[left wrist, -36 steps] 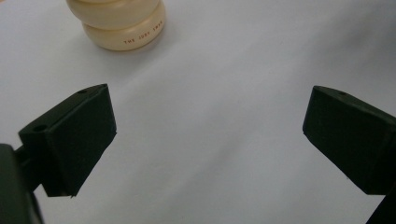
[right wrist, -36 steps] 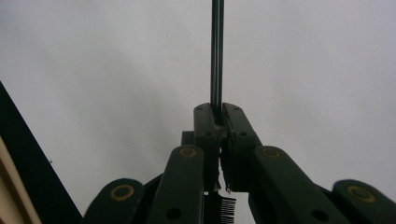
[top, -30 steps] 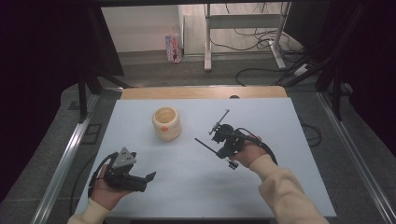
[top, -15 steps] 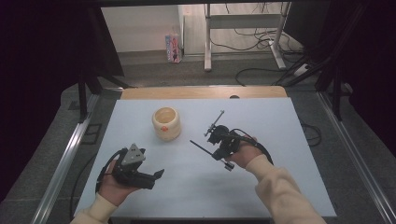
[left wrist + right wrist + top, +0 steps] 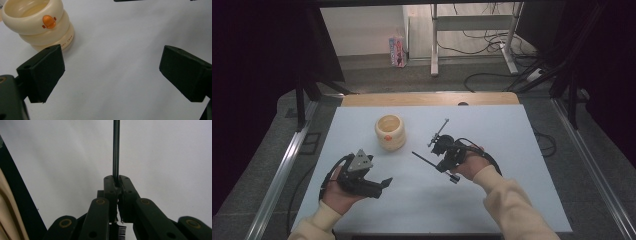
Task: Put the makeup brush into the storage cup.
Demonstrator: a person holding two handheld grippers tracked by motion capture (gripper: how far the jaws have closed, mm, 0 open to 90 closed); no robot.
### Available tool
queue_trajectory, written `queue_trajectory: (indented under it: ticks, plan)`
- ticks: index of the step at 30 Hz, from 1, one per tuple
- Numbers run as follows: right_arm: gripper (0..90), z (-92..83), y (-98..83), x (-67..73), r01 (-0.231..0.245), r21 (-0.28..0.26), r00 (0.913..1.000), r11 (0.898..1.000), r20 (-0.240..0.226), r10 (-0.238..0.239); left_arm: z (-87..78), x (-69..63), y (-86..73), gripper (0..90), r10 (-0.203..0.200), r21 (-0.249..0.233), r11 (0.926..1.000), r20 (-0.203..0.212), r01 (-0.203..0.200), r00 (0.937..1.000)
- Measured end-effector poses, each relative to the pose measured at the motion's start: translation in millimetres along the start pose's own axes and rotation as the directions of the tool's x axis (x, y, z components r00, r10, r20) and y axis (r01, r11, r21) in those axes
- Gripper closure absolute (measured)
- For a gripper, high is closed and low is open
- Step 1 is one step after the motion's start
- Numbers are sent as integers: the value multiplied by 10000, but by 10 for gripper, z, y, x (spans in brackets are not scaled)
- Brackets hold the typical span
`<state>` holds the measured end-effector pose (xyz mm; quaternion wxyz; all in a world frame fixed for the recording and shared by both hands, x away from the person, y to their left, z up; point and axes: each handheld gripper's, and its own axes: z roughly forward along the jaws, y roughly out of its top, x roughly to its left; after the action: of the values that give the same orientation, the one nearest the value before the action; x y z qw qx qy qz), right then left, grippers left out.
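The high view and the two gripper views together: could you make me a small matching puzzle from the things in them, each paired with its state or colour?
Things:
1. left gripper
2. right gripper
3. cup
4. table

States:
a. cream, with an orange mark
b. jaws spread wide, nothing between them
c. pale blue-white top
d. jaws closed on a thin dark rod

Pairs: 1-b, 2-d, 3-a, 4-c

Black tongs (image 5: 384, 184) — cream sleeves (image 5: 507, 200)
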<state>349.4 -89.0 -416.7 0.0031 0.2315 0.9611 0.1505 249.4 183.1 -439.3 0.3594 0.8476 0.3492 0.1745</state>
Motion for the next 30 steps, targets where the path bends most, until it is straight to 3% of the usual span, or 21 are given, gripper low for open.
queue_trajectory:
  ticks: [7, 18, 30]
  plan:
    - [851, -5, 16, 17, 102, -28, 9999, 9999, -60, -102, 39, 11, 40, 71, -18, -32, 10000, 24, 18, 10000]
    - [851, 5, 75, 60, 411, -33, 9989, 9991, -227, -412, 114, -59, 157, 109, 674, -60, 9977, 232, -673, 9975]
    - [850, -6, 89, 69, 911, 37, 9940, 9958, -619, -907, 203, -139, 208, 107, 998, -2, 9950, 443, -999, 9940]
